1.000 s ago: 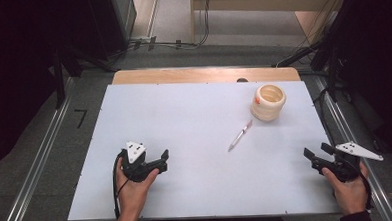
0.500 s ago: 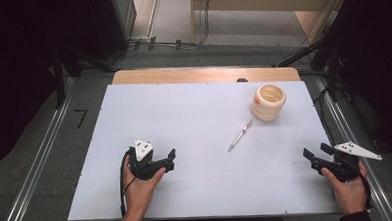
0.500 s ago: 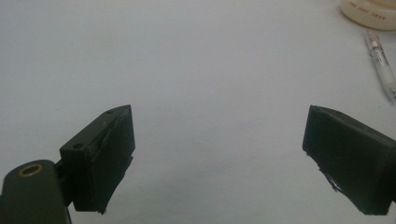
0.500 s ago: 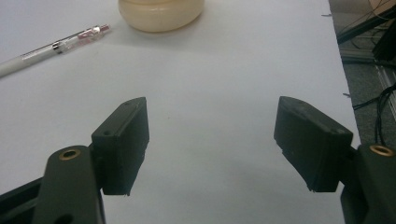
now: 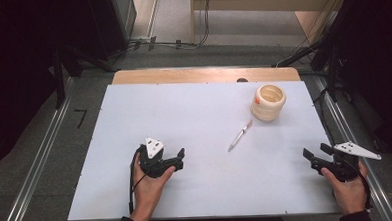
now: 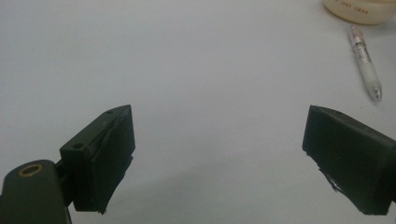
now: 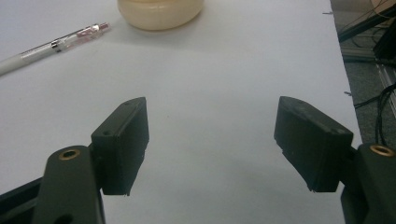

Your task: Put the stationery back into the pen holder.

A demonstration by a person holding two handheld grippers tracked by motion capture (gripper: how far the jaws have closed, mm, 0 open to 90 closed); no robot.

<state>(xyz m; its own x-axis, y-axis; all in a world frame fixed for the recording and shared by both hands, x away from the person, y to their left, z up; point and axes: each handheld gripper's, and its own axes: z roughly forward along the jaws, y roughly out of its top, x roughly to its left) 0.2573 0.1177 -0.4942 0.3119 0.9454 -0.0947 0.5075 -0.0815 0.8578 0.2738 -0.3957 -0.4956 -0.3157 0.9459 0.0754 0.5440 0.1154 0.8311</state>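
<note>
Item: pen (image 5: 240, 135), white barrel with a clear pinkish end section and a metal tip; possibly a mechanical pencil, the pictures do not settle which.
Location: lying flat on the white table (image 5: 199, 115), right of centre, just short of the cream cup (image 5: 268, 102) and apart from it; nearer to the left gripper than to the right, judged from the high view.
Orientation: aslant, pinkish end toward the cup, tip toward the person.
Handling (judged): light, stiff, smooth and round, so likely to roll or slip between flat pads; low on the table, leaving little room to get under it.
Where to take hold (judged): across the middle of the barrel, jaws square to its length, pads set down close to the tabletop.
Left gripper (image 5: 175, 159): jaws spread wide, nothing between them; pointed toward the pen (image 6: 366, 64).
Right gripper (image 5: 313, 158): jaws spread wide, empty, near the table's right edge, well apart from the pen (image 7: 51, 45).
Cup: ribbed, open-topped, upright; contents not visible from the high view.
Cut off: the cup (image 6: 362, 10) at the top edge of the left gripper view, with lettering too blurred to read; the cup (image 7: 160, 12) in the right gripper view, upper part out of frame; the pen's tip end there runs off the left edge.
</note>
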